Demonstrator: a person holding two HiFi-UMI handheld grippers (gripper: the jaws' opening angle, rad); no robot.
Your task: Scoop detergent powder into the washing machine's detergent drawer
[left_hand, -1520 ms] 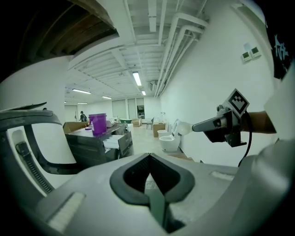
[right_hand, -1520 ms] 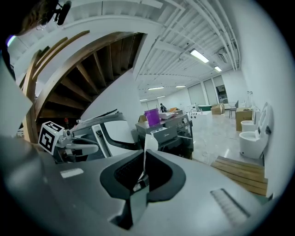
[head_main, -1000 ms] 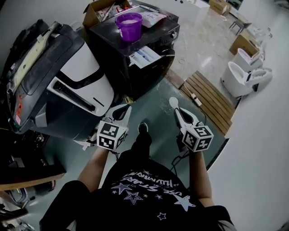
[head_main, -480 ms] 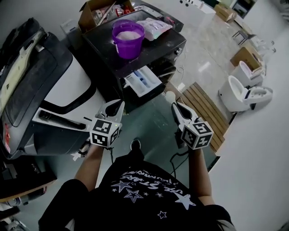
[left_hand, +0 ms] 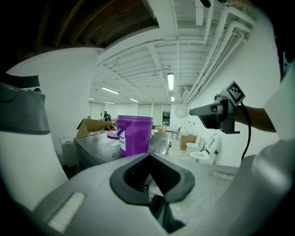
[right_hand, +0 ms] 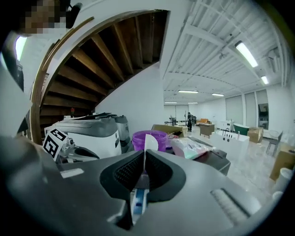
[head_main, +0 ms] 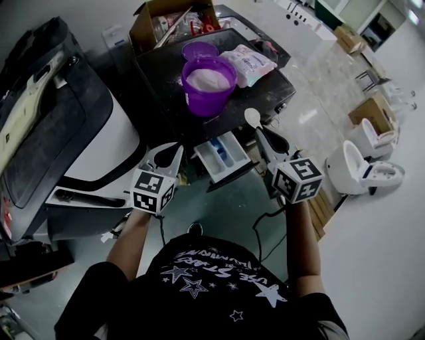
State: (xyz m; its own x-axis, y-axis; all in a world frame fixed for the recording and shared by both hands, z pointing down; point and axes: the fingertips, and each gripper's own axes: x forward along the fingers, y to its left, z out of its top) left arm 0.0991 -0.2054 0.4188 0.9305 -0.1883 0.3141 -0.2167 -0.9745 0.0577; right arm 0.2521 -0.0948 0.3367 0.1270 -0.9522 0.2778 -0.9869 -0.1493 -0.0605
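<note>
A purple bucket (head_main: 210,85) of white powder stands on the black washing machine (head_main: 166,73), with its purple lid (head_main: 200,50) behind it. Below the machine's front edge the detergent drawer (head_main: 222,155) is pulled out. My right gripper (head_main: 263,136) is shut on the handle of a white spoon (head_main: 253,118), whose bowl points up just right of the bucket and above the drawer. My left gripper (head_main: 169,154) is shut and empty, left of the drawer. The left gripper view shows the bucket (left_hand: 134,134) and the spoon (left_hand: 180,111). The right gripper view shows the spoon (right_hand: 148,140) edge-on.
A pink bag (head_main: 247,63) and an open cardboard box (head_main: 169,20) lie on the machine behind the bucket. A large white and black appliance (head_main: 80,133) fills the left. A white toilet (head_main: 362,169) and boxes stand on the floor at the right.
The person has stepped up to the washing machine. Both grippers have moved forward and up; the spoon now sits beside the bucket, above the open drawer.
</note>
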